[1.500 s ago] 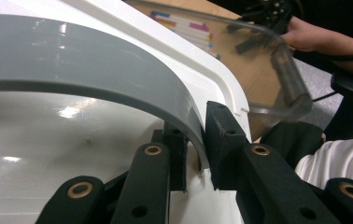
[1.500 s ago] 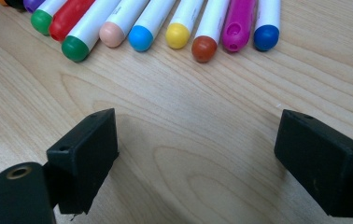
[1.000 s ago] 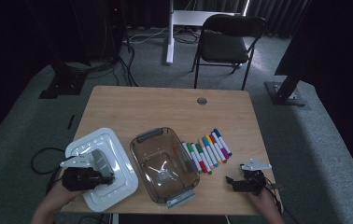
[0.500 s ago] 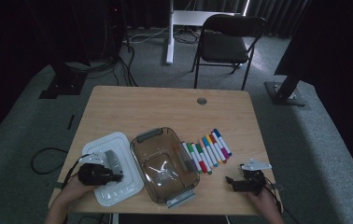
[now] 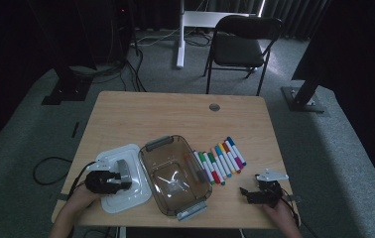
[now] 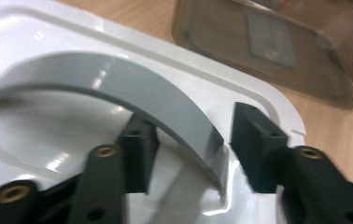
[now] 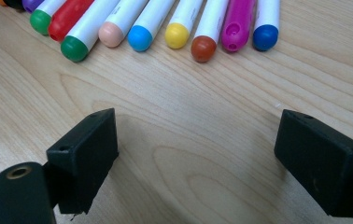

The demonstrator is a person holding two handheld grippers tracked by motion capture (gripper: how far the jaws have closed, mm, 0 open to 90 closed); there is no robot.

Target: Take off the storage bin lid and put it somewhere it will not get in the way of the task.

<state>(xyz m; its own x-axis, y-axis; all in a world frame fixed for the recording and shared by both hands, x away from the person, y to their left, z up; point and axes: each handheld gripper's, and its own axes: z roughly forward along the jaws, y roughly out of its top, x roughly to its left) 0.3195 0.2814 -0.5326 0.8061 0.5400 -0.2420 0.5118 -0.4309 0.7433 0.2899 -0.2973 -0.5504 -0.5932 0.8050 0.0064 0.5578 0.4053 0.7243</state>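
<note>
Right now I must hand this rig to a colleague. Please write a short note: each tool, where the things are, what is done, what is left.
Left tool: its jaws have just been opening; they straddle the grey handle of the white lid without pressing it.
Right tool: open, nothing between the jaws, on the table near the markers.
Done: lid lies flat on the table, left of the clear box.
Left: probably markers into the box, then lid on.

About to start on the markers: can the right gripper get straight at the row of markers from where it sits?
Probably yes. The right gripper stands open over bare table, with the markers lying in a row just ahead, cap ends toward it, and nothing between them.
</note>
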